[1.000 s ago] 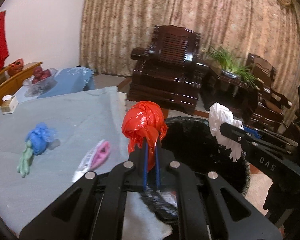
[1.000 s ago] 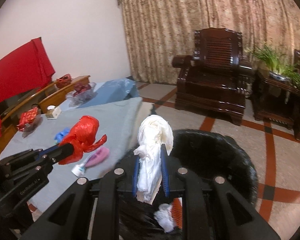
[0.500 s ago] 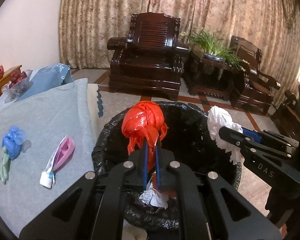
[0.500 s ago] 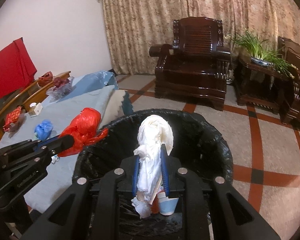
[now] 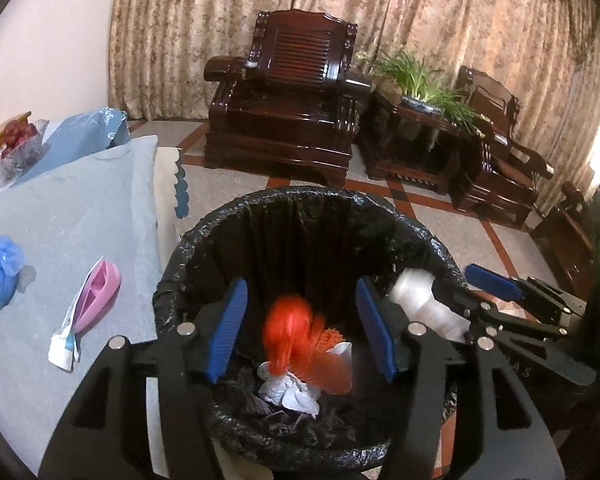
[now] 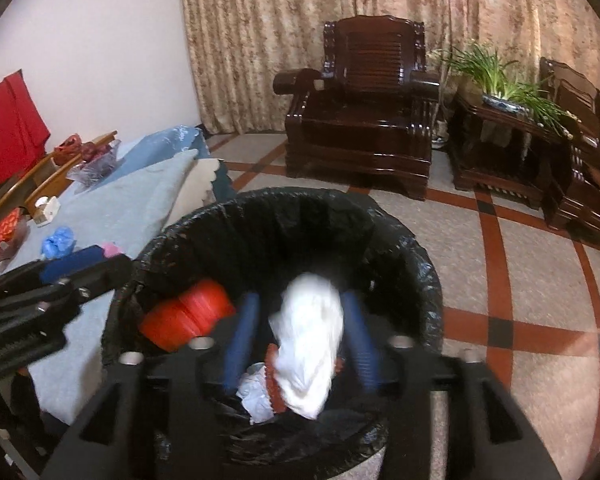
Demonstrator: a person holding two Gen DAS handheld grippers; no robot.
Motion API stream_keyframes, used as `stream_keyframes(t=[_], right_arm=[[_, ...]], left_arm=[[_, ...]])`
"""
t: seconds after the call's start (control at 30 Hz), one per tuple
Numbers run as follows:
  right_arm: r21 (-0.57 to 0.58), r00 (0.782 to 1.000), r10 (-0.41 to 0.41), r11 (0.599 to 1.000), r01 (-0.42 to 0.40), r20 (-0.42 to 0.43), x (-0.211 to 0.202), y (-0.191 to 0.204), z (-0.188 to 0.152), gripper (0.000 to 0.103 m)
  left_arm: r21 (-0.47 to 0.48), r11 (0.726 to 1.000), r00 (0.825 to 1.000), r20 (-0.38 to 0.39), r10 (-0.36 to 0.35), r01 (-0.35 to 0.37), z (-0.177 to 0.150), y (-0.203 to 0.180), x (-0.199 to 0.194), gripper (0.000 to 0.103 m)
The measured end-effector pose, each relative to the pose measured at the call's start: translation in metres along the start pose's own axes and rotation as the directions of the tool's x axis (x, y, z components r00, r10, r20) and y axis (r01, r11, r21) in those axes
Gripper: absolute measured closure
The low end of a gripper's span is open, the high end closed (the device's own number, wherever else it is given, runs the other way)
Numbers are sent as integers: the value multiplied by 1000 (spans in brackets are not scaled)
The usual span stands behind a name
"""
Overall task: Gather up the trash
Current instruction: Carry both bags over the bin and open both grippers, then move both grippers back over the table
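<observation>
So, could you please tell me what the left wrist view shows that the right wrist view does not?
Only the left wrist view shows the whole pink tube on the grey cloth. Only the right wrist view shows the red cloth on the wall and the small white box. Both show the black-lined bin, the red bag and white bag dropping in, and the blue bag.

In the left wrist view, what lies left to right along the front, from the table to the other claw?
Blue bag → pink wrapper → red bag dropping into the bin → white bag → right claw.
</observation>
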State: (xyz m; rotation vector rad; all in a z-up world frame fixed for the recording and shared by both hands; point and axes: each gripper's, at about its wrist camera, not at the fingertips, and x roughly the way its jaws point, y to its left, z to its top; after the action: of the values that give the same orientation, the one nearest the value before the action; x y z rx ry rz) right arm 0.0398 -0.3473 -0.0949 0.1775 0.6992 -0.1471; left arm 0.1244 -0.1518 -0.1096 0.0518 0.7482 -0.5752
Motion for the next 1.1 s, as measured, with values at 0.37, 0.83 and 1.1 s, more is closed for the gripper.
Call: stream_keyframes(t=[0.37,0.83,1.1], right_arm=[[17,1000,11,1000,-12,27,-4,17,8,6],[-151,979,201,969,-195,27,10,137,16,6],[-201,960,280,940,-276,-9,29,200,12,8]], left_arm=[[-39,990,986,85,142,-139,1,39,-44,17],[-197,913,920,93,381,-358,-23,153,-112,17],[-267,855,879,51,474,-445,-44,210,-131,17]])
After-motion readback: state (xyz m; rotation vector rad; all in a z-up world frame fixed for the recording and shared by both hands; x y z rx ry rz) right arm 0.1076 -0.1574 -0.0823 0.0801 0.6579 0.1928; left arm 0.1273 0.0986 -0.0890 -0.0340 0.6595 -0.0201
